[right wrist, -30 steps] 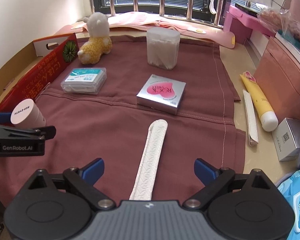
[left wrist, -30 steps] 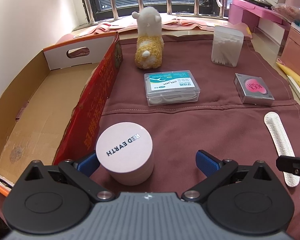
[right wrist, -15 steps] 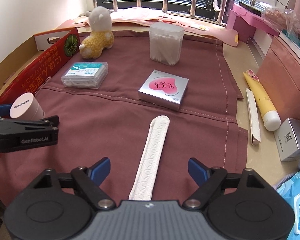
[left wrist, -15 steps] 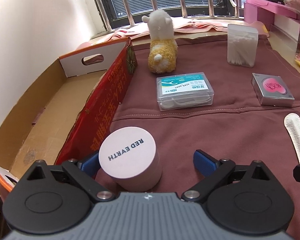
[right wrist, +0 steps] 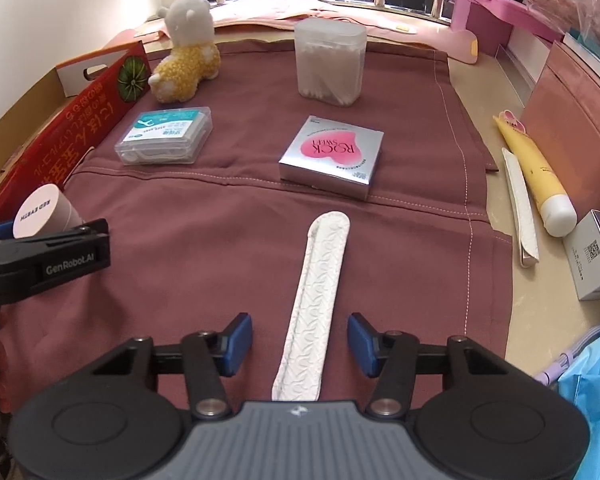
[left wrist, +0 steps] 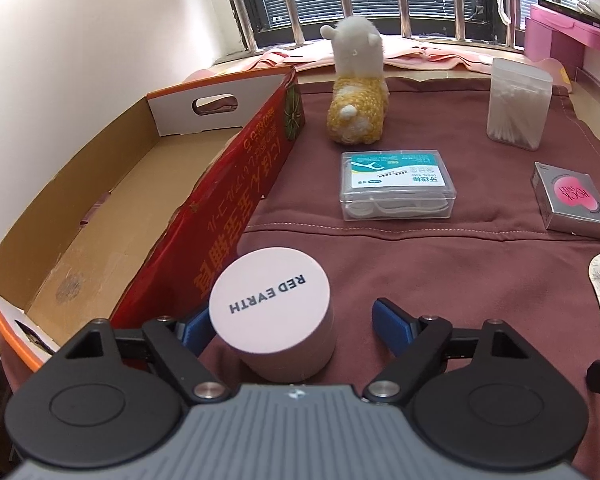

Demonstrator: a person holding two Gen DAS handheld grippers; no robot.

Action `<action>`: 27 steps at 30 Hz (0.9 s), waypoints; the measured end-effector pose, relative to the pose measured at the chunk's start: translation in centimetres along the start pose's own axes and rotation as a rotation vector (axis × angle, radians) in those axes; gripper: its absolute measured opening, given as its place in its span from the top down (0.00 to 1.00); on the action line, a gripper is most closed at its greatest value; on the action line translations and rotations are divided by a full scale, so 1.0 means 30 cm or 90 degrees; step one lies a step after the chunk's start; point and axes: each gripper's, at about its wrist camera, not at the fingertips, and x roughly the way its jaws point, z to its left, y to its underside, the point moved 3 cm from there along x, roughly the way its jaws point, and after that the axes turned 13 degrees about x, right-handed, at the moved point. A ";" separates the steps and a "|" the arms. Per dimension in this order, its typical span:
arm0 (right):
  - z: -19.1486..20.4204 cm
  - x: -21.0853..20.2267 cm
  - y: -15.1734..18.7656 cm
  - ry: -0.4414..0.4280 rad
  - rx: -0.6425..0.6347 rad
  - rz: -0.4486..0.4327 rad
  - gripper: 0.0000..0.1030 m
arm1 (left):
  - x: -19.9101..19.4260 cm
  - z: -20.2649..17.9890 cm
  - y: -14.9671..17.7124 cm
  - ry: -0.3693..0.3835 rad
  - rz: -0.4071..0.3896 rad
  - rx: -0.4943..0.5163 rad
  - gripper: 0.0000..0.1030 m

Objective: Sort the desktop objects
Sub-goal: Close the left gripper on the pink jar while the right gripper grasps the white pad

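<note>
Our left gripper (left wrist: 292, 332) fingers are closing around the pink jar (left wrist: 274, 312) (not squeezing yet); it may tip. Our right gripper (right wrist: 300, 344) fingers are closing around the white strip (right wrist: 316, 300); it may slip.

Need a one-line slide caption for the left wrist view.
Left claw closing around the pink RED EARTH jar on the maroon cloth, beside the open cardboard box.

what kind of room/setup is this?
Probably a home bedroom or dressing desk beside a barred window. A maroon cloth carries toiletries: a cotton swab box, a floss pick case and a plush alpaca.
</note>
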 end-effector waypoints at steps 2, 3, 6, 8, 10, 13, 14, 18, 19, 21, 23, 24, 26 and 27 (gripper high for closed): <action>0.002 0.001 -0.004 0.001 0.000 0.002 0.54 | 0.006 -0.002 0.002 -0.001 0.006 -0.008 0.18; 0.002 0.001 -0.005 0.001 0.001 0.004 0.55 | 0.008 -0.001 0.003 -0.001 0.007 -0.016 0.18; 0.002 0.001 -0.010 -0.001 0.001 0.007 0.62 | 0.008 -0.002 0.003 -0.001 0.008 -0.027 0.19; -0.002 0.000 -0.014 0.002 0.005 0.008 0.72 | 0.009 -0.003 0.001 -0.005 0.007 -0.029 0.22; -0.010 0.000 -0.018 0.003 0.014 0.012 0.78 | 0.010 0.002 0.001 -0.008 0.008 -0.037 0.26; -0.023 -0.002 -0.022 -0.008 0.030 0.021 0.79 | 0.011 0.021 0.006 -0.006 0.011 -0.061 0.41; -0.026 -0.002 -0.022 -0.011 0.032 0.022 0.79 | 0.012 0.028 0.007 -0.005 0.012 -0.069 0.43; -0.030 -0.004 -0.020 -0.015 0.034 0.026 0.81 | 0.011 0.032 0.009 0.001 0.011 -0.072 0.44; -0.032 -0.004 -0.020 -0.016 0.036 0.027 0.81 | 0.010 0.032 0.009 0.001 0.011 -0.074 0.44; -0.037 -0.005 -0.021 -0.021 0.044 0.031 0.81 | 0.008 0.035 0.010 0.005 0.011 -0.080 0.44; -0.043 -0.006 -0.021 -0.026 0.049 0.034 0.82 | 0.008 0.034 0.012 0.007 0.011 -0.080 0.44; -0.043 -0.006 -0.020 -0.027 0.048 0.035 0.83 | 0.007 0.034 0.012 0.008 0.011 -0.078 0.44; -0.044 -0.006 -0.020 -0.031 0.045 0.036 0.83 | 0.006 0.035 0.011 0.011 0.012 -0.077 0.44; -0.044 -0.005 -0.021 -0.033 0.044 0.037 0.84 | 0.006 0.036 0.011 0.012 0.013 -0.077 0.44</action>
